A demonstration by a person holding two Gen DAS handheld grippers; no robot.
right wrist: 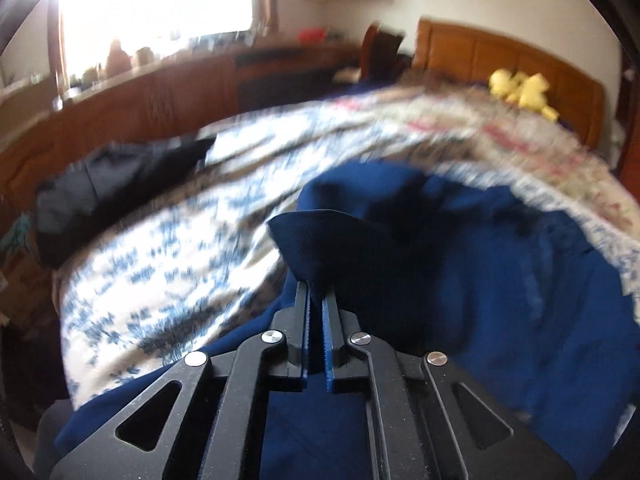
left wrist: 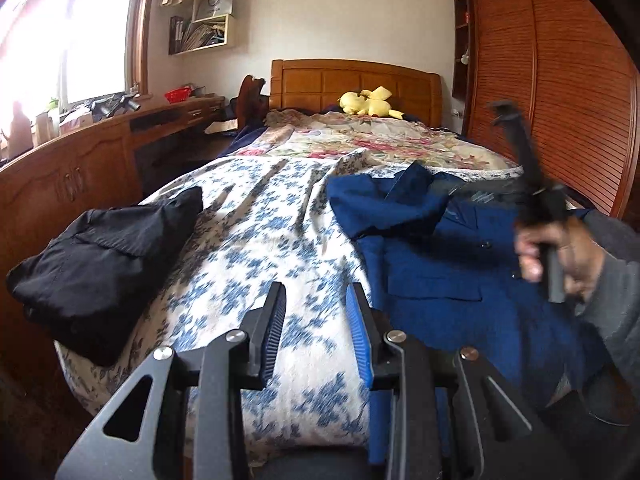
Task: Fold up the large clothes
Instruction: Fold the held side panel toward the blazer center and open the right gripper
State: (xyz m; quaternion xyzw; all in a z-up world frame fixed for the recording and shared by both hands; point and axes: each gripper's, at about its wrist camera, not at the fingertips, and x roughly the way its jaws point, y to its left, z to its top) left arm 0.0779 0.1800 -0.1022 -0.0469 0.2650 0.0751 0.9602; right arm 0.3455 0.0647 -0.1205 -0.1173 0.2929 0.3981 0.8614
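The blue jacket [left wrist: 460,264] lies on the bed [left wrist: 260,240], right of frame. The right tool [right wrist: 316,300] pinches a jacket corner; the left tool [left wrist: 316,304], spread and empty, hovers just left of its edge.

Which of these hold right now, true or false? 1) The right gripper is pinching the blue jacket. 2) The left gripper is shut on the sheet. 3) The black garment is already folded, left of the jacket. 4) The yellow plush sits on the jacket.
1) True: the right gripper is shut on a fold of the dark blue button-front jacket.
2) False: the left gripper is open, holding nothing, over the blue-and-white floral bedsheet.
3) True: the folded black garment lies left of the jacket.
4) False: the yellow plush toy lies by the wooden headboard.
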